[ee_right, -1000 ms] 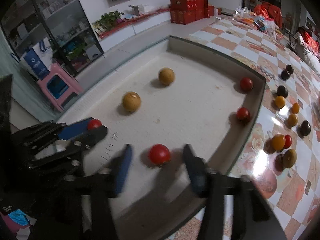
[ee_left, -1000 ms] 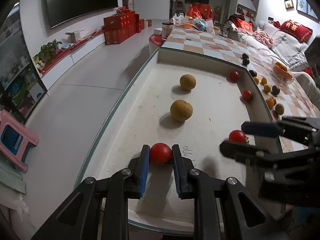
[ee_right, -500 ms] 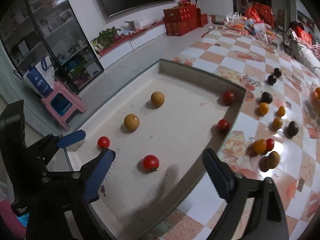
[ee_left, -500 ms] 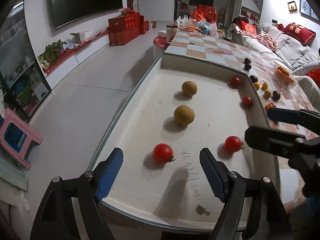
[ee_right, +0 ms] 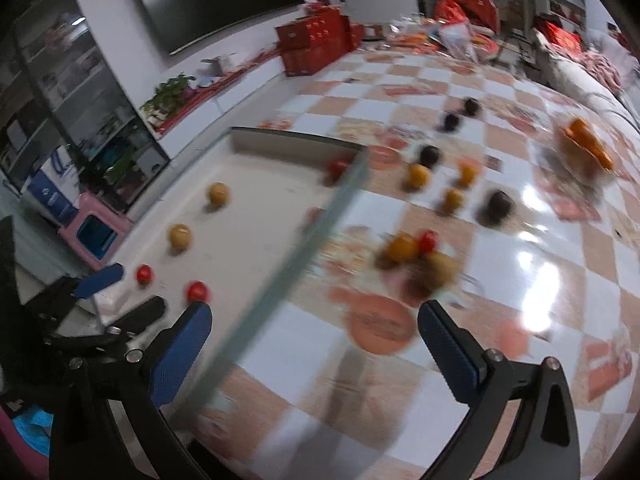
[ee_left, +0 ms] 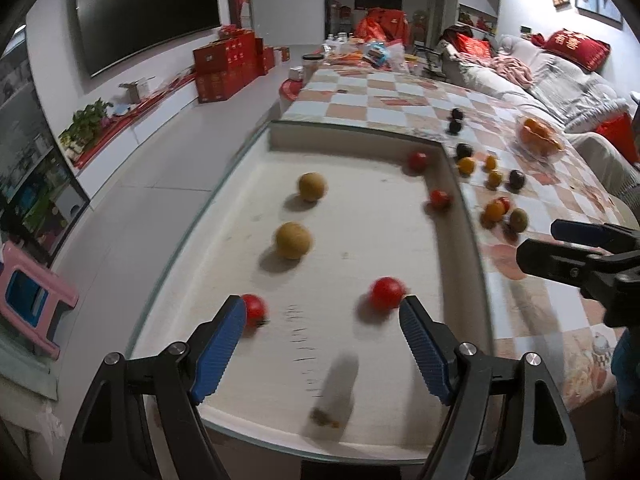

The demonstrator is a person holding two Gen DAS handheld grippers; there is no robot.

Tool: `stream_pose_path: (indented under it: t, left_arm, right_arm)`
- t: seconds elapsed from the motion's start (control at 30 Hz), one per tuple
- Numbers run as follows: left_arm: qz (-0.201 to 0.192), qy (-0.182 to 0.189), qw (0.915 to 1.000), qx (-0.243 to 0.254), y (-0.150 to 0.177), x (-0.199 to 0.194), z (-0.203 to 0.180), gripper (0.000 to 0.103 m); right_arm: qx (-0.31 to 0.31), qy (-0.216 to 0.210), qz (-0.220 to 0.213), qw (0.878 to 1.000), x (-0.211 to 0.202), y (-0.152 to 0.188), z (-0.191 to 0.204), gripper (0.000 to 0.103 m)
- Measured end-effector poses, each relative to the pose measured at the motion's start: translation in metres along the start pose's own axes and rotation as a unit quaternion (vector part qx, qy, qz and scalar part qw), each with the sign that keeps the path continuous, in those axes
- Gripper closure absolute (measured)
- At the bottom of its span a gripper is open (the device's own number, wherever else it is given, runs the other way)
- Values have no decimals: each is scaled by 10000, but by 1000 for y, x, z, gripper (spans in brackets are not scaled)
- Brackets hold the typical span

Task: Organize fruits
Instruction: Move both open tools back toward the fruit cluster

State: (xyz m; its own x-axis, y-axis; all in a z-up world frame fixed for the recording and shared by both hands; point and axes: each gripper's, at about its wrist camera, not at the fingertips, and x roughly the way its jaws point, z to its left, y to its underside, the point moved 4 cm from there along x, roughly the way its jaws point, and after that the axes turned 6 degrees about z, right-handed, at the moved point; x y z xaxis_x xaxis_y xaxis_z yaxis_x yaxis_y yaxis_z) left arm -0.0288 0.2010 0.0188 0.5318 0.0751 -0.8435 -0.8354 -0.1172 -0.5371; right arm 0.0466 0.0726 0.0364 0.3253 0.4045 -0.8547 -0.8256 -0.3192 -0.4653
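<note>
My left gripper (ee_left: 320,312) stands open over the near end of the white tray (ee_left: 466,240), with nothing between its fingers. One red tomato (ee_left: 254,310) lies by its left finger and another (ee_left: 386,293) by its right finger. Two tan round fruits (ee_left: 293,240) and two more tomatoes (ee_left: 440,199) lie farther back in the tray. My right gripper (ee_right: 314,312) hangs over the tray's rim (ee_right: 320,236) and the checked cloth, its jaws opening and holding nothing. Ahead of it sits a cluster of orange, red and brownish fruits (ee_right: 402,248).
Several dark and orange fruits (ee_right: 498,202) are scattered on the checked tablecloth (ee_right: 560,280). A glass bowl of oranges (ee_left: 538,138) stands farther right. A sofa lies beyond the table, a pink stool (ee_left: 28,304) on the floor to the left.
My left gripper let go of the red tomato, opened wide and drew back. My right gripper opened wider and swung right, from over the tray to over the checked cloth.
</note>
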Motion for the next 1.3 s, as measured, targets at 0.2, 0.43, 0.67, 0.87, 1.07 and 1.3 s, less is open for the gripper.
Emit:
stream_pose_path:
  t: [0.2,0.43,0.67,0.87,1.07,1.3]
  left_arm:
    - [-46,232,9993,304,-5,-8,-39,23]
    - [-124,689,9944,795,-14,-17,-105,23]
    - [-84,850,9911,1025,-19,-7,-163,23]
    - [245,703,9949,677,-28,26,-182,23]
    - [248,310,9976,570,-39,53,-194,25]
    - [372,236,9979,469,-50,75,-197,45]
  right_arm:
    - [625,216,63,9978,-10,18,-61,0]
    - [1185,471,31,9918,-20,30,-121,0]
    - [1036,915,-117,9903,-29,24,-149,0]
    - [792,989,-206,9917,-20,6,-158,0]
    - [235,989,-178,9947,-1,-16,-149,4]
    - [-94,895,-77,9959,28,-38,-150,29]
